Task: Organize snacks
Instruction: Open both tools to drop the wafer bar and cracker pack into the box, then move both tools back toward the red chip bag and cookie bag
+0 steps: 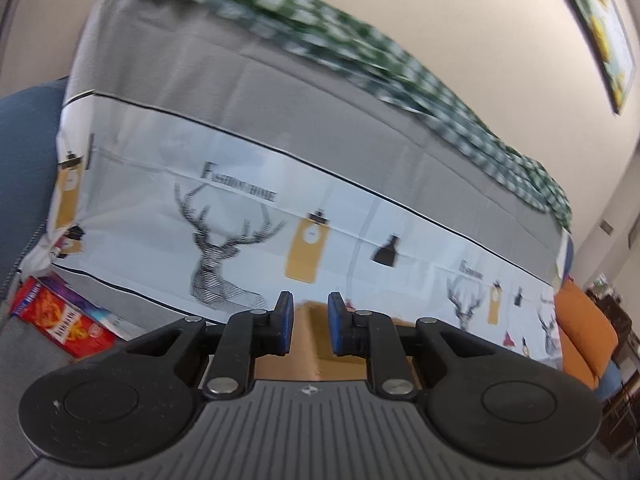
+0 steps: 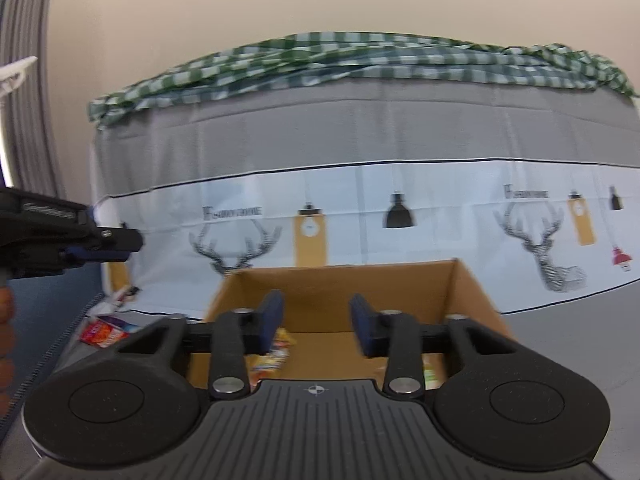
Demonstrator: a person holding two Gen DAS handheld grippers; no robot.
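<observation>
Right wrist: corrugated cardboard box (image 2: pixel 340 280), glossy snack packets (image 2: pixel 276 354); both grippers empty, parted.

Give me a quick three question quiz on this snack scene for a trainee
1. True or false: the right gripper holds a snack.
2. Where does the red snack box lie? A) in the cardboard box B) outside it, to its left C) on the checked cloth
3. Fill in: the cover behind the cardboard box is printed with lamps and ____ heads.

Key: 1 false, its fingers are apart and empty; 2 B; 3 deer.
</observation>
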